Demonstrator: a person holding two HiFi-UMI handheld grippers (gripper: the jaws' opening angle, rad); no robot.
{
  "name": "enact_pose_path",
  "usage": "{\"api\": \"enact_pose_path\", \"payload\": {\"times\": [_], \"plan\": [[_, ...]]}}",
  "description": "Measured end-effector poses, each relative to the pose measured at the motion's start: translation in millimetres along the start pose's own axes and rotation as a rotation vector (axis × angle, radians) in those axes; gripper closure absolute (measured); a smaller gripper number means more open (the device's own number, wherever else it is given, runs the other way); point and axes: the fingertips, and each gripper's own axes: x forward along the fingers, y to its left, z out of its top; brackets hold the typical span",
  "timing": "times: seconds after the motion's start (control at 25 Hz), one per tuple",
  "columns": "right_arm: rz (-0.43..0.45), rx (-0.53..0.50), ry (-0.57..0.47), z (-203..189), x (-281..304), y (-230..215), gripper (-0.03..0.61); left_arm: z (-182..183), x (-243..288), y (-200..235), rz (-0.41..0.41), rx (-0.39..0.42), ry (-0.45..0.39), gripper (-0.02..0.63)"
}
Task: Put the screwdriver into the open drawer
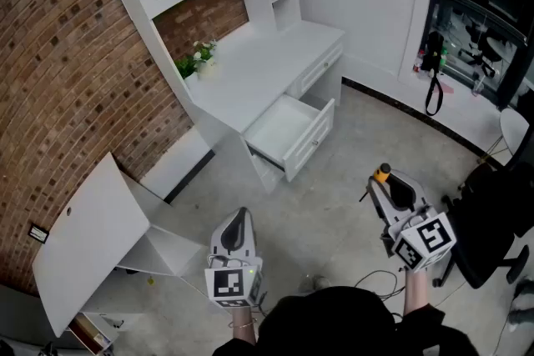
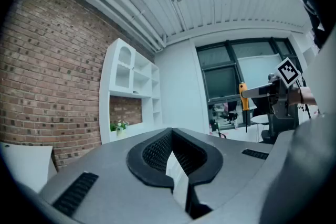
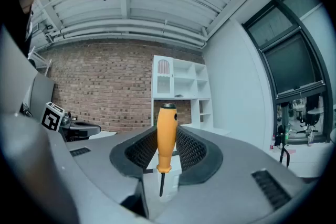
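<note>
The white counter (image 1: pixel 275 54) with its shelving fills the upper middle of the head view. Its open drawer (image 1: pixel 288 129) juts out toward the centre of the frame and looks empty inside.

Both tools sit low in the frame, well apart from the drawer. The left tool (image 1: pixel 240 219), at lower centre, has its jaws a little apart with nothing between them. The right tool (image 1: pixel 389 182), at lower right, is clenched on the screwdriver (image 3: pixel 166 131), which stands upright with the orange handle up and the thin shaft down.

The carry seems to be the step in hand, with the placing not yet done. Next, the right tool likely needs to travel up and left across the frame until it is over the drawer. It should then come down inside the walls before the jaws let go.
</note>
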Motion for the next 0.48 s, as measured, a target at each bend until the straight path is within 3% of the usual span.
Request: {"api": "enact_pose_path", "payload": {"times": [0.48], "plan": [[-0.004,-0.003,0.002,-2,-1,-15,0.465,-1,10,-9,0.004,-0.01,0.01,0.604]]}}
